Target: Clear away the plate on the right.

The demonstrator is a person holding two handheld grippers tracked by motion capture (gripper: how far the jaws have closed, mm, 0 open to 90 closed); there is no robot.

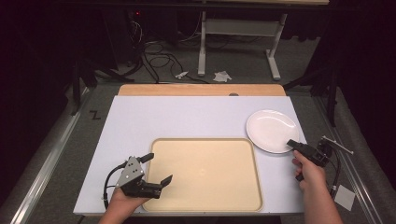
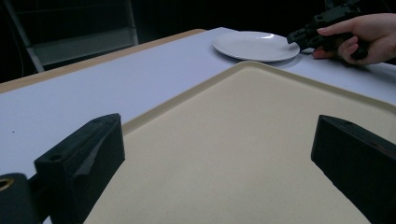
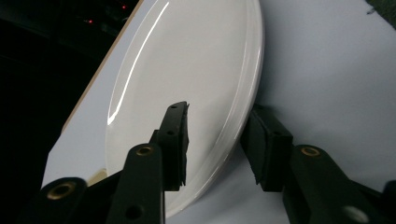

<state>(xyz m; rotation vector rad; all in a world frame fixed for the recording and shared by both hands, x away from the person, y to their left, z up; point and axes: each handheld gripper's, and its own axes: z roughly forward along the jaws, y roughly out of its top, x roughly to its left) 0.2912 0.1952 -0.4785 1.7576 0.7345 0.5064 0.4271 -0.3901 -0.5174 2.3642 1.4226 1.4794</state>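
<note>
white plate [image 3: 187,70] rim between right tongs [image 3: 217,140] (jaws unclosed).

- Overhead light brightens the tabletop [image 1: 187,116]; its surroundings fall into darkness.
- Glare streaks the plate [image 3: 187,60].
- The near jaws look soft and unfocused.

Dim lab or workshop, cables [image 1: 154,58] on carpeted floor [image 1: 243,60], metal-legged workbench [image 1: 233,28] behind

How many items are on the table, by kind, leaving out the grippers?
White plate: 1
Beige tray: 1
Total: 2
</note>
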